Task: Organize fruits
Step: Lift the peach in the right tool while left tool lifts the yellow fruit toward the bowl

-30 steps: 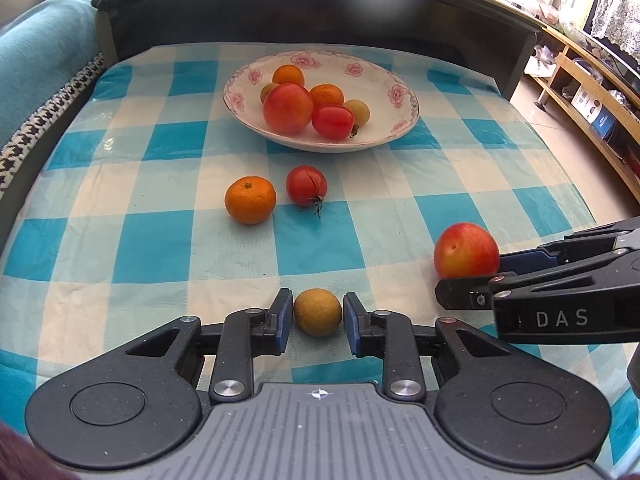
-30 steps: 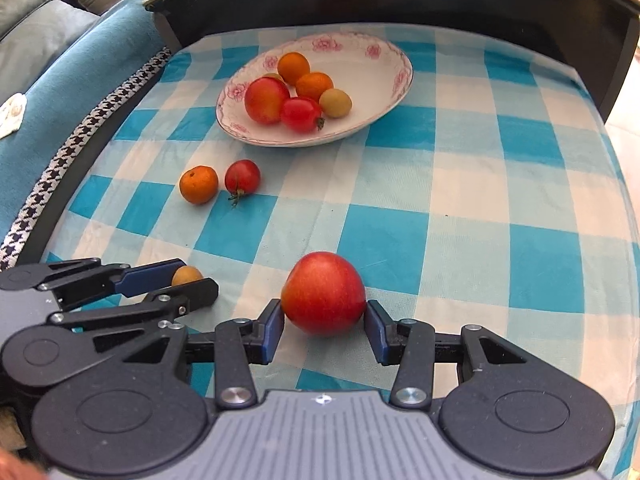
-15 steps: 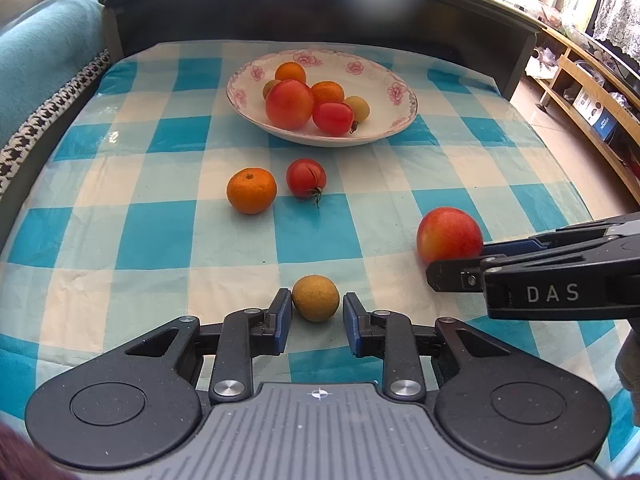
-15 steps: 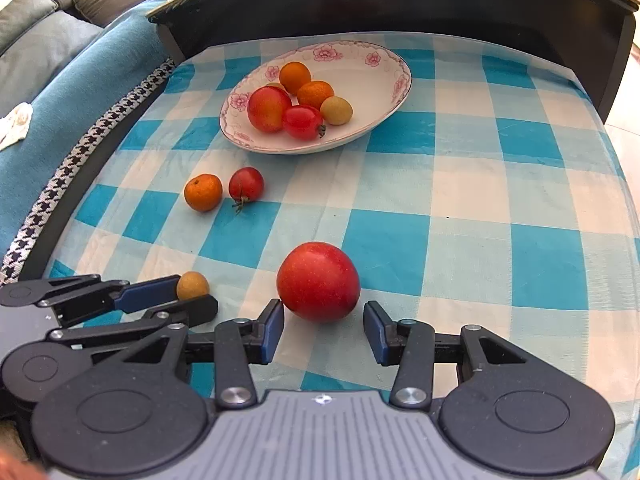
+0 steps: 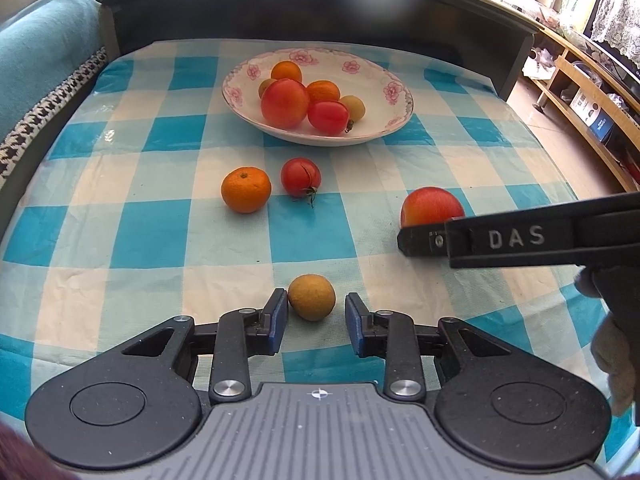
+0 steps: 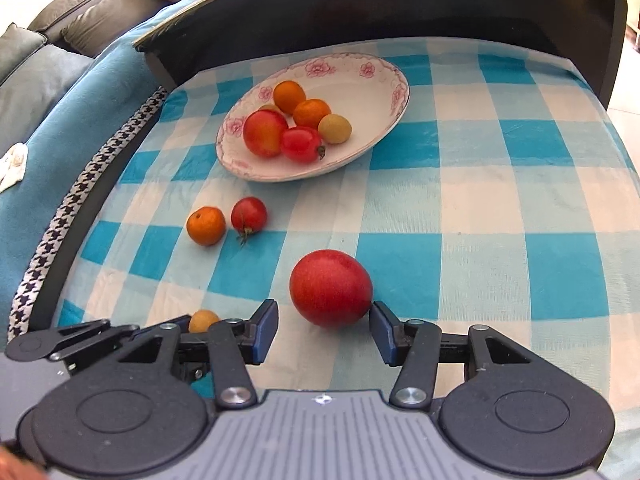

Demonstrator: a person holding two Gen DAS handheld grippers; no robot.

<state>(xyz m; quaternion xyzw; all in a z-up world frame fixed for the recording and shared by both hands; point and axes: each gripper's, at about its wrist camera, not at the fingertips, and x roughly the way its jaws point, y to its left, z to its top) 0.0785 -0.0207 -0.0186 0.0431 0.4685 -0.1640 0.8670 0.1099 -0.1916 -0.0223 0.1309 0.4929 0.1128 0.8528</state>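
A white floral bowl (image 5: 394, 92) (image 6: 384, 84) at the back of the checked cloth holds several fruits. On the cloth lie an orange (image 5: 245, 190) (image 6: 206, 225), a tomato (image 5: 301, 177) (image 6: 249, 213), a red apple (image 5: 430, 206) (image 6: 330, 288) and a small yellow-brown fruit (image 5: 311, 297) (image 6: 203, 321). My left gripper (image 5: 316, 316) is open, its tips just behind the small fruit, which sits close to the left pad. My right gripper (image 6: 323, 330) is open, its tips just short of the apple. Its side shows in the left wrist view (image 5: 520, 236).
A dark wooden wall (image 5: 320, 12) bounds the table's back. A blue sofa throw (image 6: 60, 120) lies to the left. Wooden shelving (image 5: 592, 92) stands on the right. The blue-and-white cloth (image 6: 500, 208) stretches to the right of the bowl.
Both grippers have drawn back from their fruits. The small fruit and the apple, earlier between the pads, now lie in front of the fingertips. Both stay open.
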